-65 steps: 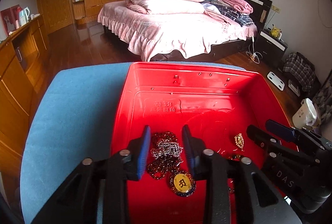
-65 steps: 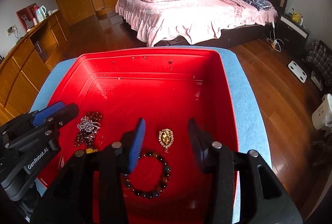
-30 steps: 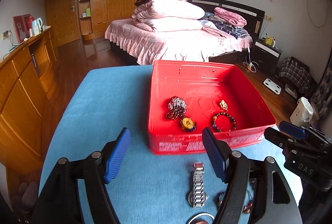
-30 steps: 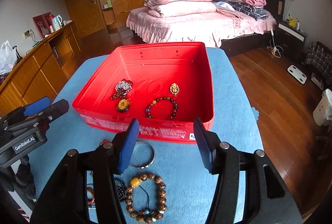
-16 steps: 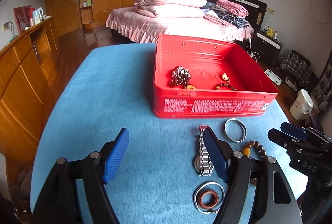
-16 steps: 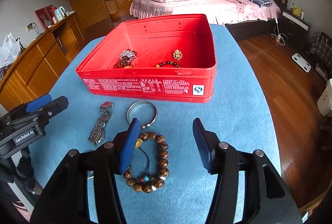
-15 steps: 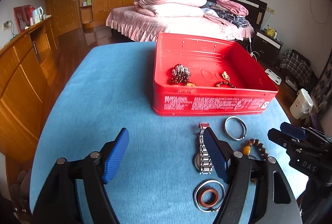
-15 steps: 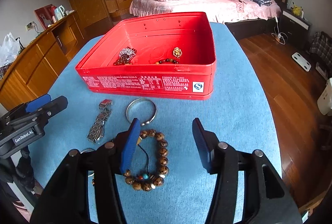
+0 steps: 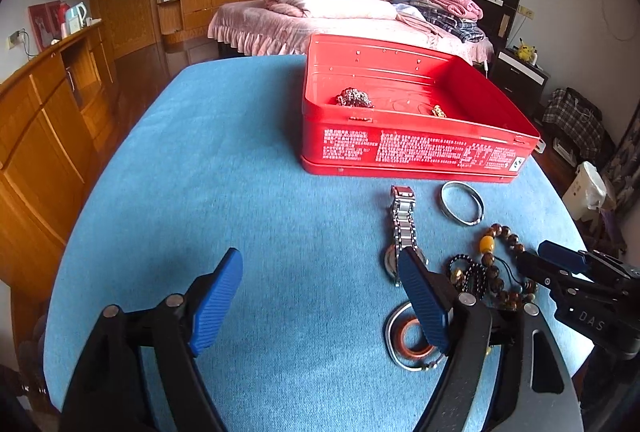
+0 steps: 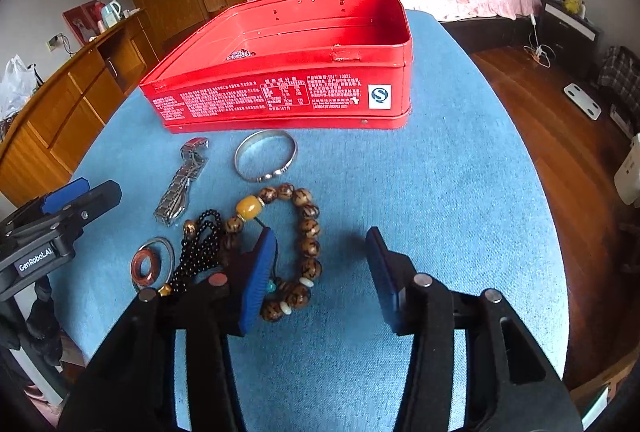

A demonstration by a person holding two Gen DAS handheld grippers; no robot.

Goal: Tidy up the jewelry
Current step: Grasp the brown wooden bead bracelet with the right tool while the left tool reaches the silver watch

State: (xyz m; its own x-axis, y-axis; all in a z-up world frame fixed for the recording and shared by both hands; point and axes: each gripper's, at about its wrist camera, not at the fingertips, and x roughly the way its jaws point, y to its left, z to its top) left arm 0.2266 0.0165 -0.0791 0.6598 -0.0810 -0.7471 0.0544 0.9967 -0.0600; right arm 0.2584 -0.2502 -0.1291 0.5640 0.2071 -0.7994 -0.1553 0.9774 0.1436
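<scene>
Lying watch point(image 9: 402, 232), strap toward red tin point(image 9: 404, 147)

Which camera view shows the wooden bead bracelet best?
The right wrist view: the wooden bead bracelet lies nearly whole on the blue cloth, only its near left part hidden behind a finger of the right claw. The left wrist view shows just some beads at the right, partly hidden by the right claw.

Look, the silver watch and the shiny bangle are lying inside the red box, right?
Not quite. The silver watch and the shiny bangle are lying on the blue cloth in front of the red box, not inside it; the right wrist view shows this.
</scene>
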